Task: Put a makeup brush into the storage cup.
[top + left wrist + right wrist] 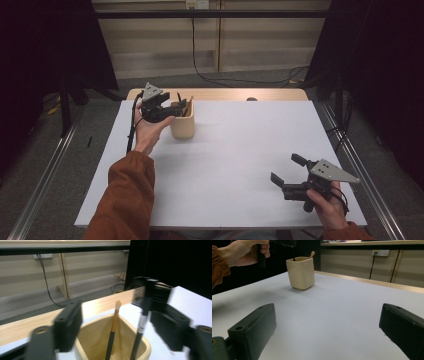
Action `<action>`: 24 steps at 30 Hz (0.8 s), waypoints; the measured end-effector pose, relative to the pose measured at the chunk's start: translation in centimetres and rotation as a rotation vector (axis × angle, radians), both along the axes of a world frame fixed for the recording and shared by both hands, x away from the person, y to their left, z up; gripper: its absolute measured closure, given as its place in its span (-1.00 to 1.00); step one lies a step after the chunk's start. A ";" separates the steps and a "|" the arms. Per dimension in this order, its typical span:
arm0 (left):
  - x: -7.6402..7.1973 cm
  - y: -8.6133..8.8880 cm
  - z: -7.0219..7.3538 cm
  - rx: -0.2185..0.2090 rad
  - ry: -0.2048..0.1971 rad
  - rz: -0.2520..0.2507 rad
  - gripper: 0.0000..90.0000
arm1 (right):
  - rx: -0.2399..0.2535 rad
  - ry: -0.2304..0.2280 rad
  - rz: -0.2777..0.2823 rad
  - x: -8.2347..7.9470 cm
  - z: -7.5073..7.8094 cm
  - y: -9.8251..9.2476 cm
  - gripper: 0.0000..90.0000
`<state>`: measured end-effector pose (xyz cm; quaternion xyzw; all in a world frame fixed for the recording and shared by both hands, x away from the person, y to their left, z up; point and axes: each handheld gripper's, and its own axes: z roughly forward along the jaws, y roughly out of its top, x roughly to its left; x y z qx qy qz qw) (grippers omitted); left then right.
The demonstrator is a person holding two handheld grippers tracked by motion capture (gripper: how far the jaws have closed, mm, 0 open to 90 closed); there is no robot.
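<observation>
The lower ends of two brushes are hidden inside a cream cup (182, 125), and in the high view the left gripper (167, 111) hangs over the cup's mouth, so little of them can be made out there. From the left gripper view, blurred at its edges, one brush with a wooden handle and pale tip (114, 323) leans in the cup (96, 340), and a black brush with a comb head (143, 312) stands beside it, between the gripper's jaws; the jaws are spread wide and press on nothing. The cup stands near the far left corner of the white counter (235, 165), by its wooden edge. The right gripper (287, 172) is well apart at the near right, its jaws wide over bare counter. A cable (210, 77) lies on the floor beyond.
</observation>
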<state>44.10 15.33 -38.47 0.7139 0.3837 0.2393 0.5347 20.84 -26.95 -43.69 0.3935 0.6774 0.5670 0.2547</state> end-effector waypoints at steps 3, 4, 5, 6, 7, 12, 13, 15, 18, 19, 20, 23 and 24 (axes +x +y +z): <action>0.0 -0.1 -0.1 0.006 0.007 0.005 -0.71 | 0.000 0.002 -0.001 0.0 0.0 0.0 -0.99; 0.0 -0.1 -0.1 0.005 0.008 0.007 -0.75 | 0.001 0.002 -0.001 0.0 0.0 0.0 -0.99; 0.0 -0.1 -0.1 0.004 0.009 0.008 -0.79 | 0.000 0.002 0.000 0.0 0.0 0.0 -0.99; 0.0 -0.1 -0.1 0.008 0.008 0.013 -0.81 | 0.002 0.003 0.000 0.0 0.0 0.0 -0.99; 0.0 -0.1 -0.1 0.011 0.007 0.018 -0.83 | 0.002 0.003 0.000 0.0 0.0 0.0 -0.99; 0.1 -0.3 -0.4 0.040 0.035 0.039 -0.87 | 0.000 0.002 0.001 0.0 0.0 0.0 -0.99; 0.2 -0.2 -0.4 0.044 0.037 0.032 -0.87 | 0.001 0.001 0.001 0.0 0.0 0.0 -0.99; 0.2 -0.3 -0.5 0.040 0.038 0.036 -0.87 | 0.001 0.003 0.000 0.0 0.0 0.0 -0.99; 0.2 -0.3 -0.5 0.046 0.035 0.031 -0.88 | 0.000 0.002 0.000 0.0 0.0 0.0 -0.99; 0.2 -0.3 -0.5 0.046 0.033 0.032 -0.89 | 0.000 0.002 0.000 0.0 0.0 0.0 -0.99; 0.2 -0.3 -0.5 0.044 0.033 0.030 -0.90 | 0.001 0.002 0.001 0.0 0.0 0.0 -0.99; 0.2 -0.3 -0.7 0.054 0.046 0.033 -0.93 | 0.000 0.002 0.001 0.0 0.0 0.0 -0.99; 0.3 -0.2 -0.8 0.056 0.047 0.035 -0.93 | 0.001 0.000 0.001 0.0 0.0 0.0 -0.99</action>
